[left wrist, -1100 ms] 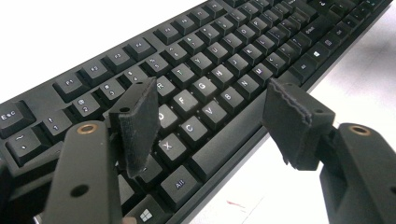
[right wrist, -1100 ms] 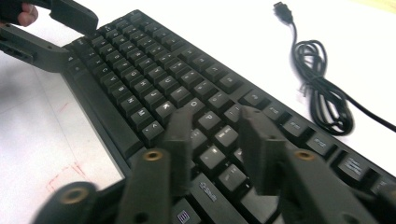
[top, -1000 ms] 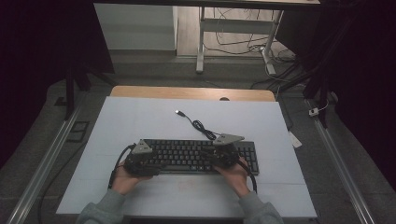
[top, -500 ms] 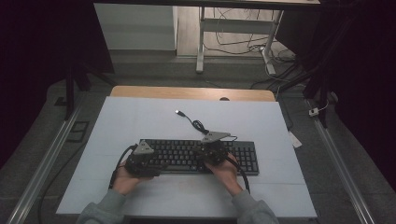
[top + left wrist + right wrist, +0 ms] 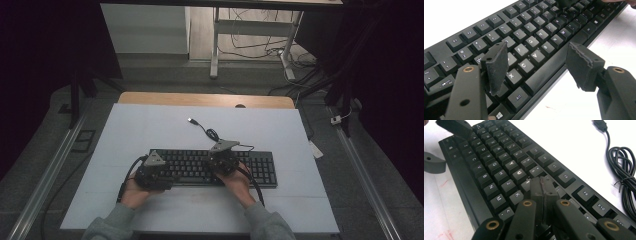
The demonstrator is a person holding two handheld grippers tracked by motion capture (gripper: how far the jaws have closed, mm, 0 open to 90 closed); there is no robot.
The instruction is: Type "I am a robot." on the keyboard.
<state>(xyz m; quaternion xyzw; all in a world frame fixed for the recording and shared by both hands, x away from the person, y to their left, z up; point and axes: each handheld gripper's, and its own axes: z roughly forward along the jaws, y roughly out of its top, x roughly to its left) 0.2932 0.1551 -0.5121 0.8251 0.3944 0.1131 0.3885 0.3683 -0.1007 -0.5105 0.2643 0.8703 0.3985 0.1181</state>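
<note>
Lab-type test bay: white surface (image 5: pixel 150 125) between metal floor rails (image 5: pixel 45 175), dark curtained sides, loose cables (image 5: pixel 250 47) under frame-legged desk (image 5: pixel 215 55) beyond, grey carpet floor (image 5: pixel 390 150).

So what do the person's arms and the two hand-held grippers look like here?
Both forearms wear grey sleeves. Each hand-held gripper is black: the left gripper has two flat arms with brass-ringed pivot holes and rough, fabric-like black pads, one frayed at its edge. The right gripper is built alike. Each carries a grey three-cornered plate on top and trails a black cable.
</note>
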